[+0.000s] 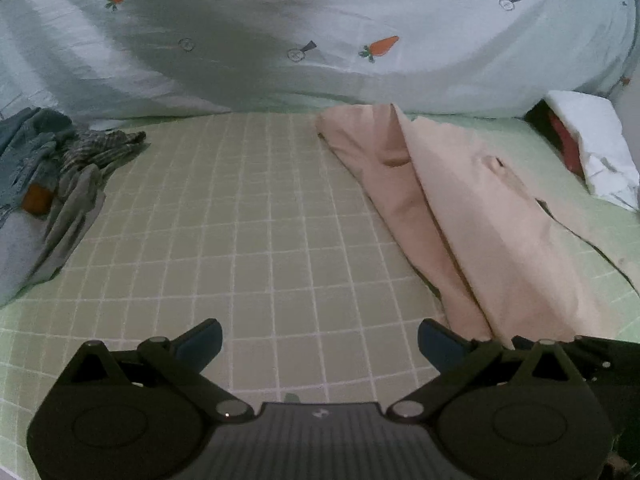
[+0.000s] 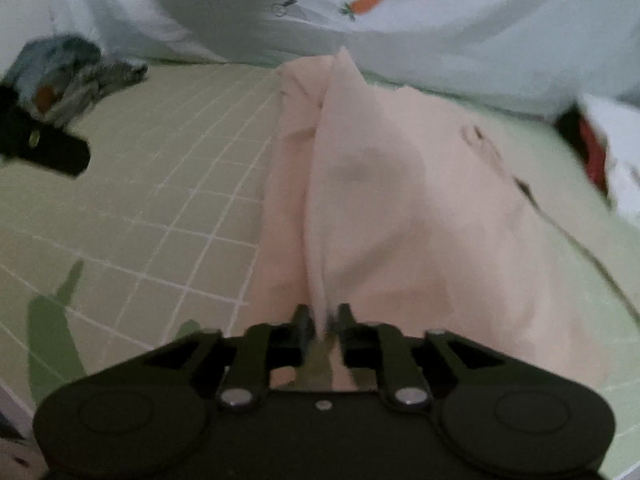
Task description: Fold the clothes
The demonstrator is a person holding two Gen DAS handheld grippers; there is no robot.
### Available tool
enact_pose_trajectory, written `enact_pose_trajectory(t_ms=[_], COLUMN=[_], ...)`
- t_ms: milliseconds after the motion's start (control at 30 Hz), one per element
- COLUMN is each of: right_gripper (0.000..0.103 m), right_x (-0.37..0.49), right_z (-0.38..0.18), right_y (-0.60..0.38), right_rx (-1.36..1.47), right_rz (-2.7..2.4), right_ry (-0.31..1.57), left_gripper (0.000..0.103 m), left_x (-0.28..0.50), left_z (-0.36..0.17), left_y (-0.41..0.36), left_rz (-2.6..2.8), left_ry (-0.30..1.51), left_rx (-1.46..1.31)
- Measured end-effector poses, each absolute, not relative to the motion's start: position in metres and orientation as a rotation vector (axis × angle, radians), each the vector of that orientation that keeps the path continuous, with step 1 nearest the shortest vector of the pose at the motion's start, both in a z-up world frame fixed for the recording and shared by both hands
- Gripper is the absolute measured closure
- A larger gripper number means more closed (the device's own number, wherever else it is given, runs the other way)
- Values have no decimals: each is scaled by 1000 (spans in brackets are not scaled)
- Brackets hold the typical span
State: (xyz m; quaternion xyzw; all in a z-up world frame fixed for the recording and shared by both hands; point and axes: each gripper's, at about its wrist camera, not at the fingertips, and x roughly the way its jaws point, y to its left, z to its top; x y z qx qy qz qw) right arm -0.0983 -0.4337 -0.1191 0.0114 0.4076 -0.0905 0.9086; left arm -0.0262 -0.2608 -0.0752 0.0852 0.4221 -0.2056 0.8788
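Observation:
A pale peach garment (image 1: 472, 216) lies stretched on the green checked bed sheet (image 1: 248, 224), running from the far middle toward the near right. My left gripper (image 1: 320, 340) is open over bare sheet, its blue-padded fingers wide apart, just left of the garment's near end. In the right wrist view the same peach garment (image 2: 384, 200) fills the middle. My right gripper (image 2: 323, 320) is shut on a raised fold of its near edge, the cloth pinched between the two fingers and lifted into a ridge. The other gripper (image 2: 44, 148) shows dark at far left.
A heap of grey and blue clothes (image 1: 52, 184) with an orange patch lies at the left. A white quilt with carrot prints (image 1: 320, 40) bulges along the back. White and red items (image 1: 588, 148) sit at the far right edge.

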Motion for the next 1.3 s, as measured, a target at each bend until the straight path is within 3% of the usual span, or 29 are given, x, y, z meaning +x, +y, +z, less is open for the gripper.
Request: enact_pose_trajectory(t_ms=[67, 167, 233, 267, 467, 933, 1167, 1300], right_gripper=[55, 29, 12, 10, 0, 0, 0, 0], right_x=[-100, -106, -111, -114, -132, -157, -150, -151], right_z=[-113, -97, -90, -86, -84, -117, -146, -151], right_y=[-441, -459, -472, -479, -544, -776, -824, -827], right_rx=[78, 160, 182, 192, 222, 192, 247, 278], right_rz=[-193, -192, -214, -226, -321, -499, -536, -549], right_ry=[821, 739, 691, 669, 641, 765, 864, 827], left_gripper=[0, 0, 0, 0, 1, 0, 0, 0], left_x=[-25, -25, -26, -27, -32, -82, -95, -96], left_z=[-70, -65, -63, -63, -61, -60, -65, -63], left_y=[-264, -276, -287, -295, -350, -474, -482, -475], left_rz=[-428, -431, -433, -434, -396, -284, -173, -122], left_ry=[872, 848, 835, 834, 825, 783, 824, 825], left_rx=[167, 173, 186, 194, 183, 68, 115, 109])
